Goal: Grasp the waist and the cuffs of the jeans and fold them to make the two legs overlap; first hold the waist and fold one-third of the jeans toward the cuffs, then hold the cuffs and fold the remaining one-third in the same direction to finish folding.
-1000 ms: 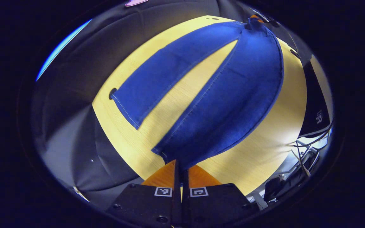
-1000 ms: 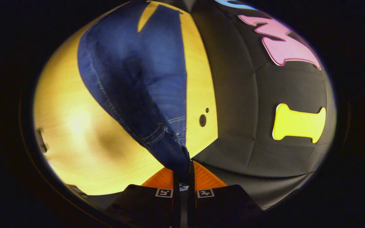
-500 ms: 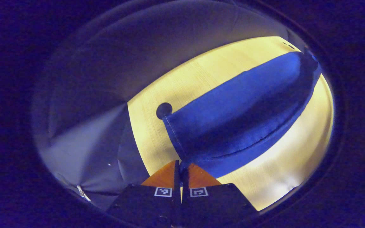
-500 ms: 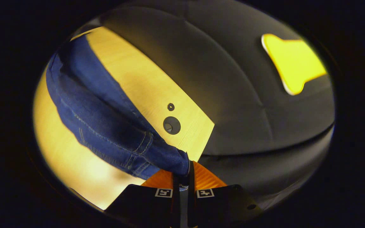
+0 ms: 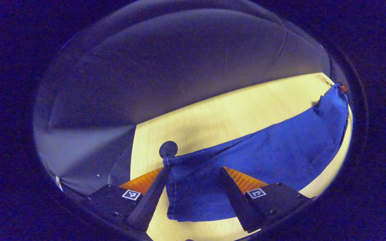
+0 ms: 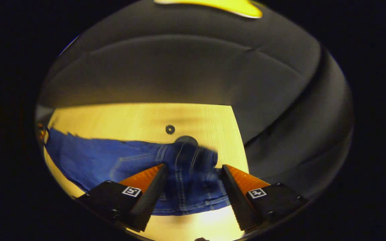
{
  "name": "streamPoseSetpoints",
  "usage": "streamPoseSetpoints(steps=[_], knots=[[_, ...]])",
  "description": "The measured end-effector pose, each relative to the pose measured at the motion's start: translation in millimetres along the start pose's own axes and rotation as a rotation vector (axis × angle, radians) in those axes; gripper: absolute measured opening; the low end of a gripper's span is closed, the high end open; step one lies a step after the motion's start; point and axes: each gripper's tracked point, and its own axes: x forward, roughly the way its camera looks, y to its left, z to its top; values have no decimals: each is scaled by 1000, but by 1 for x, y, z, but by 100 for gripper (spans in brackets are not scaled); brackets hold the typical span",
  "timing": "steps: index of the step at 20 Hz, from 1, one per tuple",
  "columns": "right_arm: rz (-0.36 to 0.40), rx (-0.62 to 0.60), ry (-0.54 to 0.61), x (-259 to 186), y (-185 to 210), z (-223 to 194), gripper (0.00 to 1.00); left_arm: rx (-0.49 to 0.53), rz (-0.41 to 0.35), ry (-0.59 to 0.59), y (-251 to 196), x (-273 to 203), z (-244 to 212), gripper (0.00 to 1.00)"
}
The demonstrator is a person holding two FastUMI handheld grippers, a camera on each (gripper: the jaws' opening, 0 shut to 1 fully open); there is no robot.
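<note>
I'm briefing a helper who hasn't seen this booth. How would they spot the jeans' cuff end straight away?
Start at the pale wooden table before the black cloth wall. The blue jeans stretch across it. The cuff end lies flat between the open left gripper's fingers, beside a round dark hole, marked by its stitched hem.

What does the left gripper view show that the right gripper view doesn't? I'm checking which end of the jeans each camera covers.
Left gripper view: the cuff end of the jeans lies flat between its open fingers, its corner at a round hole in the table.

Right gripper view: the waist end, with stitching and belt loops, blurred, between its open fingers; a small dark hole beyond it.

Both: the blue jeans on the light wooden table, the dark booth wall behind, and nothing gripped.
</note>
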Motion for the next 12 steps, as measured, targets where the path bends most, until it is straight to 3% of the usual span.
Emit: streamPoseSetpoints(steps=[1,4,7,9,12], knots=[[11,91,-49,-5,-4,1,95,-33,1,-86,-5,-13,14,99],[-44,304,-182,-20,-22,-5,98,-108,-33,-291,-35,-61,46,99],[-122,380,-271,-38,-37,-14,99,-191,-42,-359,-68,-100,46,98],[-206,375,-305,-48,-54,-26,98,-262,-95,-394,-99,-118,37,98],[-220,440,-290,-30,-52,-47,98,-317,-188,-401,-154,-152,27,98]])
